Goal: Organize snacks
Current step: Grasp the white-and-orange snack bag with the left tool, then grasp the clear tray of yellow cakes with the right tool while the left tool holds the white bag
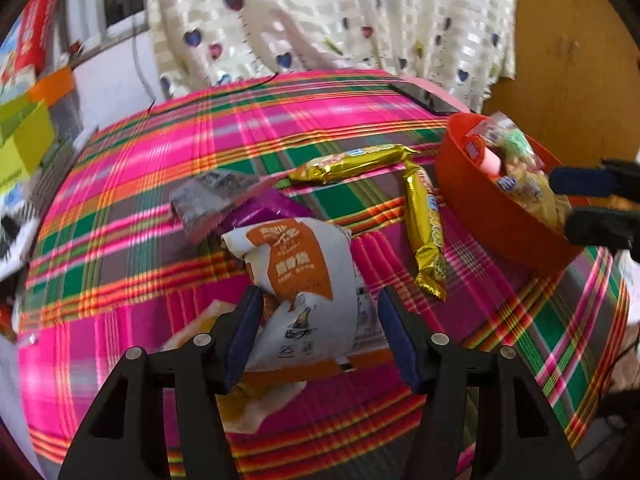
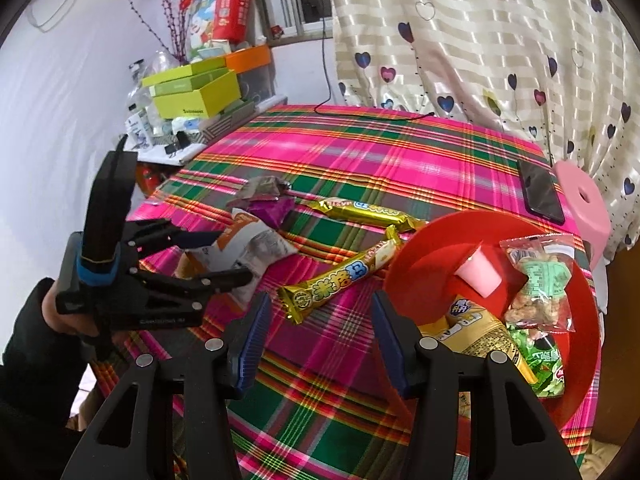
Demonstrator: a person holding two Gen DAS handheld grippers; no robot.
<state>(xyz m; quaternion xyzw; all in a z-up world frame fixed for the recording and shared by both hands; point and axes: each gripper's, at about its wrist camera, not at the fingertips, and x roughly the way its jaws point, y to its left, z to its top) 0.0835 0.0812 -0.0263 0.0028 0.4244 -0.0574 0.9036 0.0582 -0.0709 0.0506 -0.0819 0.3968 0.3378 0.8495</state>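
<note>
My left gripper (image 1: 318, 312) is around a white and orange snack bag (image 1: 304, 276) on the plaid table; its fingers flank the bag with gaps, so it is open. In the right wrist view the left gripper (image 2: 230, 256) straddles the same bag (image 2: 256, 246). My right gripper (image 2: 318, 336) is open and empty above the cloth, just left of the red bowl (image 2: 420, 256). The bowl (image 1: 480, 216) holds several snack packs and a pink cup (image 2: 480, 276). Two gold bars (image 1: 352, 162) (image 1: 426, 232) lie between bag and bowl. A purple pack (image 1: 264, 210) and a grey pack (image 1: 212, 196) lie behind the bag.
A black phone (image 2: 540, 196) lies near the table's far right edge, beside a pink stool (image 2: 584, 204). Green boxes (image 2: 196, 92) and clutter stand on a shelf at the far left. A heart-patterned curtain (image 2: 480, 40) hangs behind the table. A black cable (image 2: 372, 114) lies on the far edge.
</note>
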